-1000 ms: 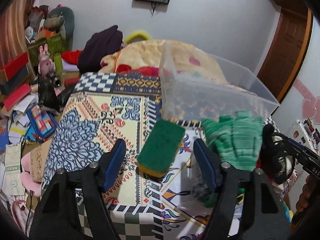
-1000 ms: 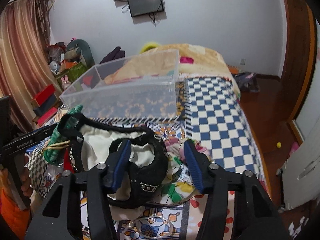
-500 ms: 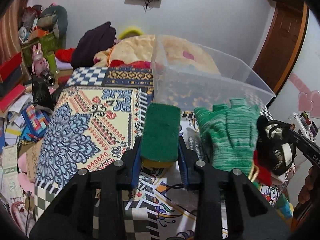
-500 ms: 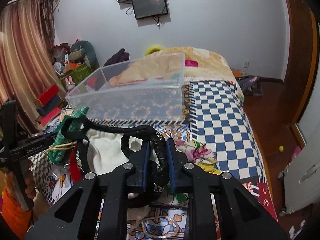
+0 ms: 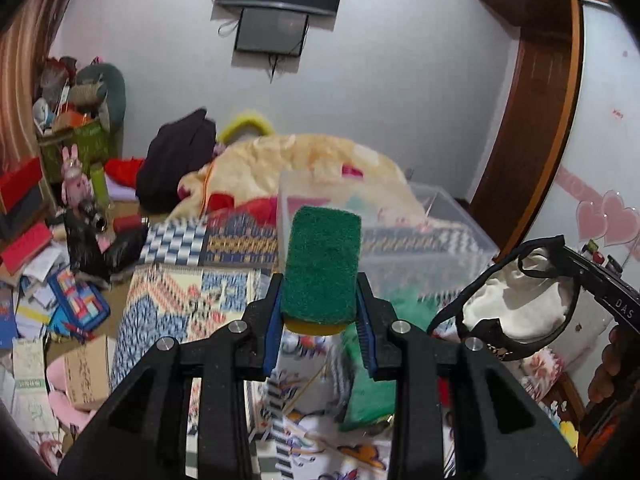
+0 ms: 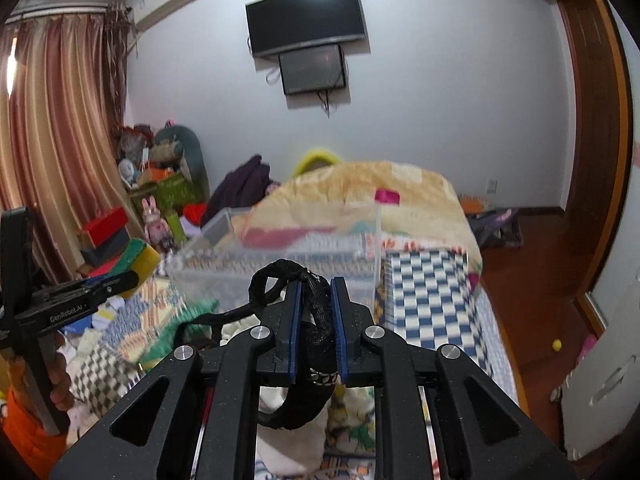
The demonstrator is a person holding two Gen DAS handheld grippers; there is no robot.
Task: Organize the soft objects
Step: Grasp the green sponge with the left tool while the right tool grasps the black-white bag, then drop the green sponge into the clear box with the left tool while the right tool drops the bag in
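Observation:
My left gripper [image 5: 319,322] is shut on a green and yellow sponge [image 5: 321,264] and holds it up above the patterned bed cover. It also shows in the right wrist view [image 6: 138,258]. My right gripper [image 6: 315,326] is shut on the black strap [image 6: 316,308] of a white cloth bag [image 5: 516,312], lifted off the bed. A clear plastic bin [image 5: 400,236] stands on the bed beyond both grippers, also in the right wrist view [image 6: 280,256]. A green knit glove [image 5: 368,380] lies on the bed below the sponge.
A yellow blanket [image 5: 304,160] is heaped behind the bin. A dark garment [image 5: 176,160] lies at the head of the bed. Boxes, papers and toys [image 5: 48,248] crowd the floor on the left. A wooden door frame [image 6: 592,160] stands on the right.
Both grippers closed, the left on the sponge and the right on the bag strap, and both have since lifted their loads up off the bed.

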